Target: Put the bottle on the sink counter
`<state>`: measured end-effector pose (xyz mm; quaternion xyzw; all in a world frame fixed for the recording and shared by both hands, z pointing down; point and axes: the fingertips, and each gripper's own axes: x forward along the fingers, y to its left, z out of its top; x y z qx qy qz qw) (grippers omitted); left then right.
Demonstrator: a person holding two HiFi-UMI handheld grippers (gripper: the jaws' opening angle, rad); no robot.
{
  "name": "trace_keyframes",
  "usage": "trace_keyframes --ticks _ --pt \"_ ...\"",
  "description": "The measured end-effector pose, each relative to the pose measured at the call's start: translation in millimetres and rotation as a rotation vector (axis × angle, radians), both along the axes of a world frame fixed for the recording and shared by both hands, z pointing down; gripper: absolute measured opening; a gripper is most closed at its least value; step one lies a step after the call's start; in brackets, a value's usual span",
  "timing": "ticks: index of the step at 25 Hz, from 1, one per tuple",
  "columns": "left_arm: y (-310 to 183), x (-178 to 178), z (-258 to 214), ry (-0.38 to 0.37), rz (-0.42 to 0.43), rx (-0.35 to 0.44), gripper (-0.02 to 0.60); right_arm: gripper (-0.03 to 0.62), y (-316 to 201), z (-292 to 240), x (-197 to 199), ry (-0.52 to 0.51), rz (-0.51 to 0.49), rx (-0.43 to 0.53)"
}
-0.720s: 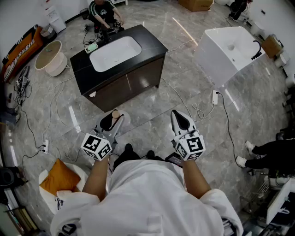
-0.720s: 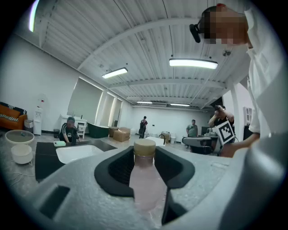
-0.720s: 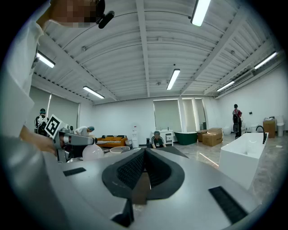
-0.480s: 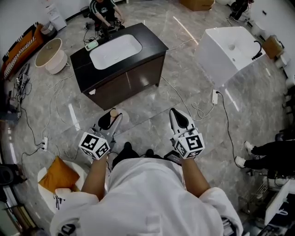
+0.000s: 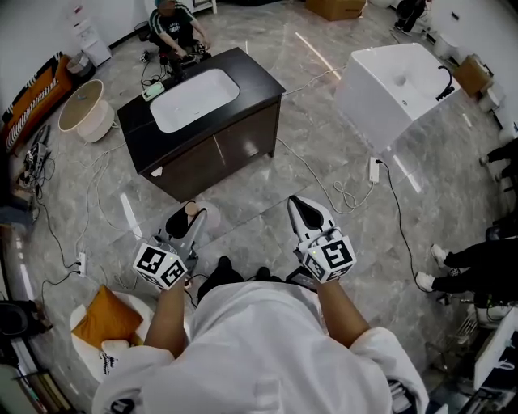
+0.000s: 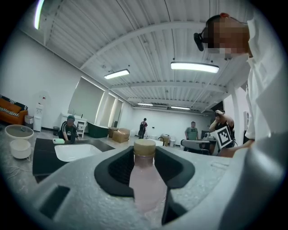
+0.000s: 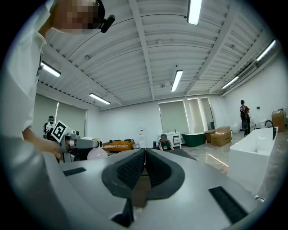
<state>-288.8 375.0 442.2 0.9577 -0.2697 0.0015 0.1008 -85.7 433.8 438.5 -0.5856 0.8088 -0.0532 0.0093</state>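
Bottle is in hand! The left claw (image 5: 184, 220) is clamped on the pale pink bottle (image 6: 146, 179), dark pads pressing its body from both sides, and the tan cap (image 6: 145, 147) pokes up above them. The bottle stands upright in the grip. From the head view only that cap shows past the claw, so how full the bottle is, hard to say.

The sink counter (image 5: 259, 85), dark top with a white basin (image 5: 194, 99) sunk into it, lies ahead. The bottle hangs out over the marble floor (image 5: 267, 186) on the near side of the counter, well apart from its cabinet doors (image 5: 218, 154) and level with its left half.

The right claw (image 5: 307, 212) is on the near side of the counter too, off toward its right corner. Its pads are pressed together with nothing between them; the right gripper view shows the ribbed faces meeting.

At the counter's far edge a seated person (image 5: 174, 24) bends over something. A white boxy tub (image 5: 388, 89) stands off the counter's right side, and a round beige bowl (image 5: 85, 105) sits off its left side.
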Motion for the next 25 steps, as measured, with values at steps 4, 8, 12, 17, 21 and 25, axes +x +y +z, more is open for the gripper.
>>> trace_keyframes --ticks 4,8,12,17,21,25 --pt "2 12 4 0.013 0.020 -0.019 0.149 0.015 10 2 10 -0.015 0.005 0.001" --pt "9 27 5 0.033 0.039 -0.044 0.149 0.015 21 5 21 -0.033 0.007 0.004" --pt "17 27 8 0.027 0.046 -0.044 0.149 0.015 25 15 21 -0.056 0.008 -0.001" --pt "9 27 15 0.028 0.048 -0.060 0.149 0.015 18 19 24 -0.064 0.002 -0.003" --pt "-6 31 21 0.042 0.052 -0.073 0.149 0.015 7 24 30 -0.063 0.016 -0.019" --pt "-31 35 15 0.050 0.058 -0.065 0.149 0.015 -13 18 36 -0.051 0.020 -0.026"
